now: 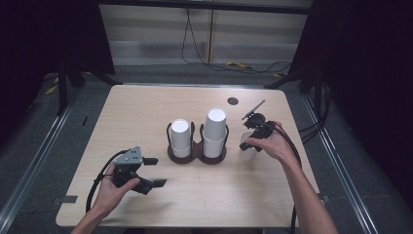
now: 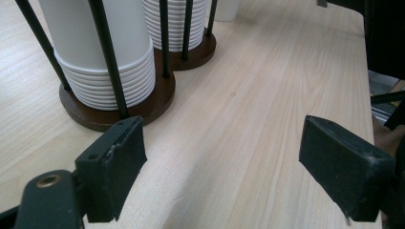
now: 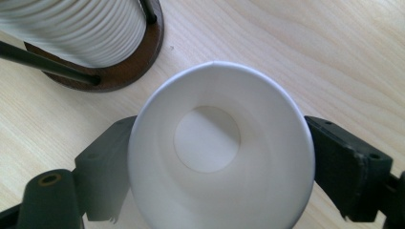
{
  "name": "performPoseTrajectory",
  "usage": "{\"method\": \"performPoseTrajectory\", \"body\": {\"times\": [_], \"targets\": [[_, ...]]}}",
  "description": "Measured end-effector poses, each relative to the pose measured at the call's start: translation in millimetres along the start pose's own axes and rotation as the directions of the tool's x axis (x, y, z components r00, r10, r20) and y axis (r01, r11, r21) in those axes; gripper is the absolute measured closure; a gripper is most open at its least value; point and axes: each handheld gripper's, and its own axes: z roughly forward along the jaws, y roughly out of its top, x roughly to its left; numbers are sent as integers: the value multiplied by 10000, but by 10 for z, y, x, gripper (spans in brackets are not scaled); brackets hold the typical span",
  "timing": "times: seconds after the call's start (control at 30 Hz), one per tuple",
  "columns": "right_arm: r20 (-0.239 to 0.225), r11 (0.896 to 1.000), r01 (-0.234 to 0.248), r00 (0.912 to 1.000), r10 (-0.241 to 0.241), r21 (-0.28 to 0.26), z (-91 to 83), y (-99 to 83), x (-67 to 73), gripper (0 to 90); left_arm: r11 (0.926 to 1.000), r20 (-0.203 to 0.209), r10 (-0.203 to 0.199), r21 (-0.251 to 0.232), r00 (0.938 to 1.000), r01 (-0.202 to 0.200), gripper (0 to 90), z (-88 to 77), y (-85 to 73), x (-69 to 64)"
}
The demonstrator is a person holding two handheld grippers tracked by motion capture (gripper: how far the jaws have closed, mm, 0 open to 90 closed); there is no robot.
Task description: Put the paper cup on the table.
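Cups stand in two stacks (image 1: 180, 138) (image 1: 214, 132) in one dark wooden holder (image 1: 197, 155); a single white paper cup (image 3: 219, 152), upright and empty, stands on the table (image 1: 146, 112) just right of it. Right gripper (image 1: 251, 141) fingers flank its rim, spread; whether they touch is unclear. Left gripper (image 1: 155, 171) fingers gape, empty.

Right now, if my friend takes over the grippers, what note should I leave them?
Right gripper: fingers either side of a single white cup standing mouth-up on the table, right of the cup holder; whether they press on it I cannot tell.
Left gripper: open, holding nothing, near the table's front left.
Two stacks of upside-down cups sit in the holder, the right stack taller than the left stack.
Done: one cup is out.
Left: probably let go and back away.
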Motion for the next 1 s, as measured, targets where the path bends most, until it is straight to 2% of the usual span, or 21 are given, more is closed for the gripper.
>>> {"method": "performPoseTrajectory", "body": {"times": [0.47,0.53,0.73,0.8,0.9,1.0], "targets": [[-405,9943,-519,9980,483,-927,-27,-41,-6,149,10000,-54,9,99,10000,-9,159,-3,-3,4],[-311,9922,-579,9980,548,-1100,-37,-49,-9,155,9999,-39,-2,112,10000,3,159,-3,-3,1],[-251,9795,-713,9974,678,-1886,-80,-89,-20,156,9999,-85,48,88,10000,-48,159,-10,-2,4],[-420,9709,-748,9969,670,-2276,-98,-102,-19,160,10000,-118,4,96,9999,-3,159,-8,-3,5],[-378,9658,-821,9965,750,-2459,-114,-105,-16,159,9999,-74,51,104,10000,-51,159,-9,-2,4],[-406,9544,-953,9953,874,-2830,-135,-115,-18,158,9999,-86,2,101,10000,-1,159,-10,-3,7]]}}
